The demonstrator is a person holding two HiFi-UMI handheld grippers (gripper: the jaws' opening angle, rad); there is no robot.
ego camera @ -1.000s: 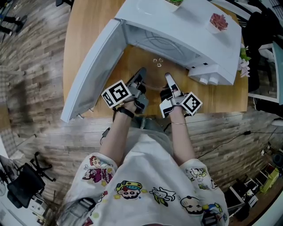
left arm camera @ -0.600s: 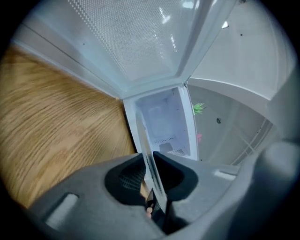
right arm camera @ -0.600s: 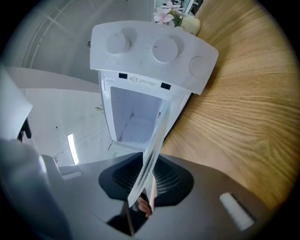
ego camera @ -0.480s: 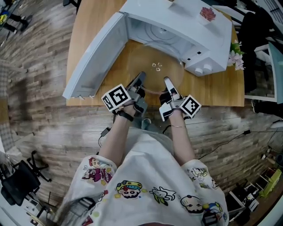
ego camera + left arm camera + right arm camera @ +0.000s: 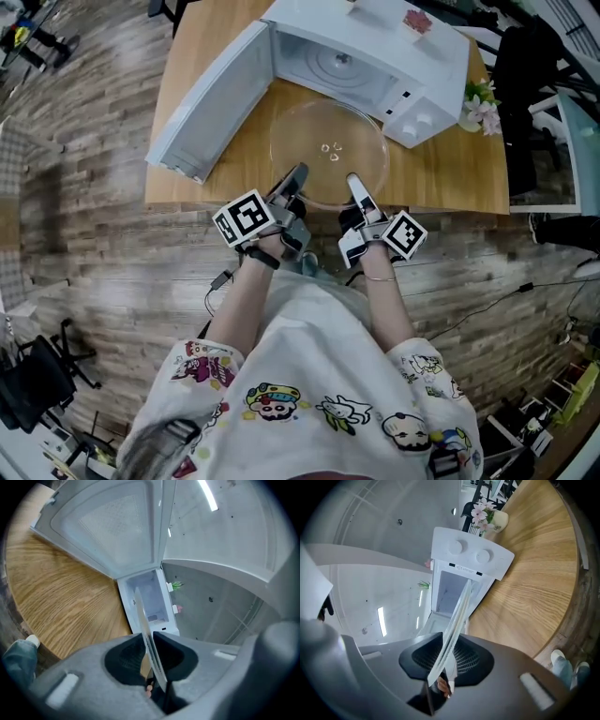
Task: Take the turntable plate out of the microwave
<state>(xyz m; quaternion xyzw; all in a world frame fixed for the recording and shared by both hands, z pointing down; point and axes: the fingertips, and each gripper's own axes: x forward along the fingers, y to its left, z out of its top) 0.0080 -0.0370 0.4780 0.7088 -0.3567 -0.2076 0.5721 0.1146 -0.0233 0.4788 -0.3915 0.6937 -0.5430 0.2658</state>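
A person stands at the near edge of a wooden table [image 5: 441, 178], looking down on a white microwave [image 5: 375, 56] at its far side. To the microwave's left, its door [image 5: 211, 103] is swung wide open, angled out toward the person. In front of the microwave's open cavity, the left gripper [image 5: 296, 176] pinches the near rim of the clear glass turntable plate [image 5: 328, 141], jaws pressed onto the thin glass edge. The plate is fully outside the microwave, over the table just in front of the opening. Beside it to the right, the right gripper [image 5: 354, 182] clamps the same near rim, the glass sandwiched between its pads. At the microwave's right end are two knobs [image 5: 417, 120], and just beyond that corner a small bunch of pink and white flowers [image 5: 480, 101]
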